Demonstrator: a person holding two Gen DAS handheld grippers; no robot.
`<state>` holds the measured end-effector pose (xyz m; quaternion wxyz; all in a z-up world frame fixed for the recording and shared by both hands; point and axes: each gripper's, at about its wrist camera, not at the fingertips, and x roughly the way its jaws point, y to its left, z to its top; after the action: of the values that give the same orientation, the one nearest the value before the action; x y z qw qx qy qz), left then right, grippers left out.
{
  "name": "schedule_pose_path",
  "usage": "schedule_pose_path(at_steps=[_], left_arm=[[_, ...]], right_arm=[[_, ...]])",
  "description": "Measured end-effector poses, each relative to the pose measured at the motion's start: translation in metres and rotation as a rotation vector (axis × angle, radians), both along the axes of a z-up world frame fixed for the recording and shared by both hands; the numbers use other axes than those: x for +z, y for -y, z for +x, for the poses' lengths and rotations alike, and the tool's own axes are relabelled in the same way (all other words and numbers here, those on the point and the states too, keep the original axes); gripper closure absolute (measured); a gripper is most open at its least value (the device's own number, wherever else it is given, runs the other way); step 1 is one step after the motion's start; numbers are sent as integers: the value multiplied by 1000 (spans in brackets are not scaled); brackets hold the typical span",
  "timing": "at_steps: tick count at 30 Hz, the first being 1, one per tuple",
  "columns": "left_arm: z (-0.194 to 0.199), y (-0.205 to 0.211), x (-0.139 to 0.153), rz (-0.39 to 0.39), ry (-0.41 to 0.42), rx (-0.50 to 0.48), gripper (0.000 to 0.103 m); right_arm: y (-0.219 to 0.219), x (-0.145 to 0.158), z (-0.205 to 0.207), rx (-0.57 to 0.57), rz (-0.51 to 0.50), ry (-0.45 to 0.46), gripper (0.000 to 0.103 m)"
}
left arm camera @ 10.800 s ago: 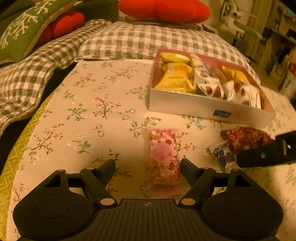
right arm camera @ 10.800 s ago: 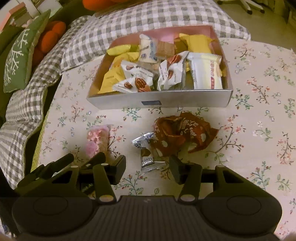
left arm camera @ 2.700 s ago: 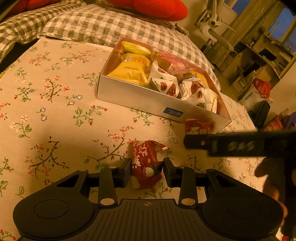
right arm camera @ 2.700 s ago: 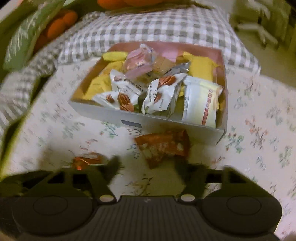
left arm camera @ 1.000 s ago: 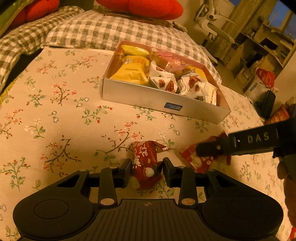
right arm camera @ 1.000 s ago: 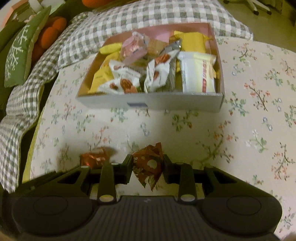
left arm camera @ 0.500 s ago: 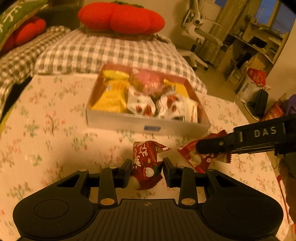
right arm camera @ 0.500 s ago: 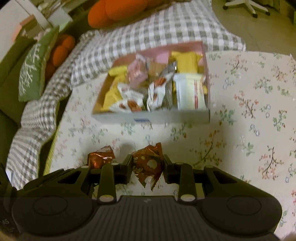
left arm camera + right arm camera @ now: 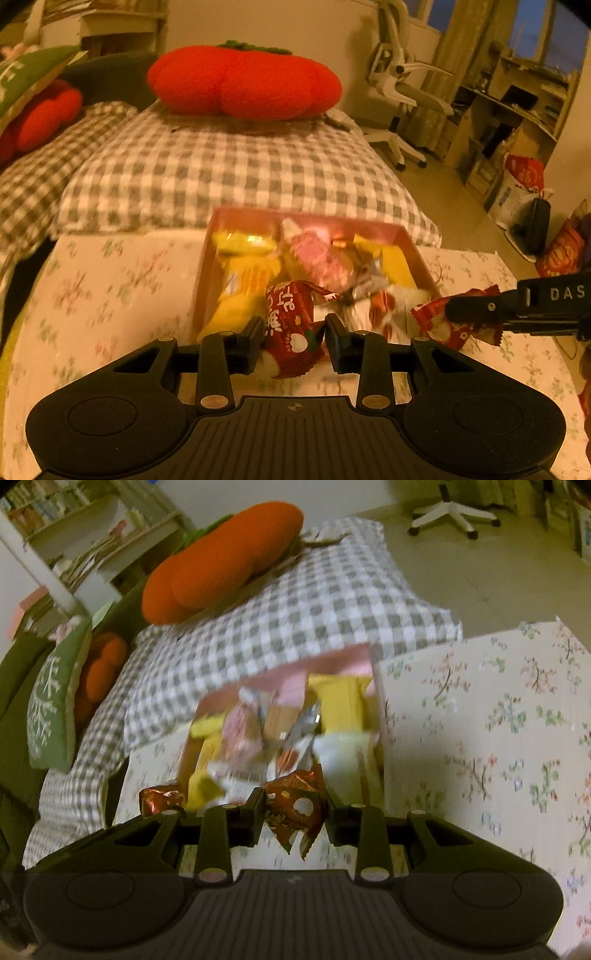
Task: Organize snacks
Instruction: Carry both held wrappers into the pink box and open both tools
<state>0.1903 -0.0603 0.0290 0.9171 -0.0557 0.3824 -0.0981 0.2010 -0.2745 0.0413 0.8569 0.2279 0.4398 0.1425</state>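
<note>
My left gripper [image 9: 294, 334] is shut on a red snack packet [image 9: 291, 325] and holds it in the air just in front of the pink snack box [image 9: 314, 218]. My right gripper [image 9: 294, 814] is shut on a second red snack packet [image 9: 297, 808], also near the box [image 9: 332, 657]. The right gripper's finger [image 9: 517, 306] and its packet [image 9: 439, 325] show at the right of the left wrist view. The left gripper's packet [image 9: 160, 801] shows at the left of the right wrist view. The box holds several yellow, white and pink packets.
The box stands on a floral tablecloth [image 9: 110, 288] at its far edge. Behind it lie a checked cushion [image 9: 229, 173] and an orange plush pumpkin [image 9: 243, 85]. An office chair [image 9: 402, 88] and shelves [image 9: 509, 122] stand to the right.
Both grippers have lifted off the table and moved forward with their red packets, so the box now sits close in front of the fingers. The views have tilted up.
</note>
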Motion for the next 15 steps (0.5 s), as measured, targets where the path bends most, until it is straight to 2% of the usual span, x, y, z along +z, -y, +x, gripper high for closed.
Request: schedule_pose_path(at_steps=[10,15], left_arm=[[53,21,-21,47,-34,-95,70],[70,36,-30,106,-19,-140,70]], right_arm=[[-13,-9,53,-41,54,28,73],[-25,-17,73,-51,78,26,73]])
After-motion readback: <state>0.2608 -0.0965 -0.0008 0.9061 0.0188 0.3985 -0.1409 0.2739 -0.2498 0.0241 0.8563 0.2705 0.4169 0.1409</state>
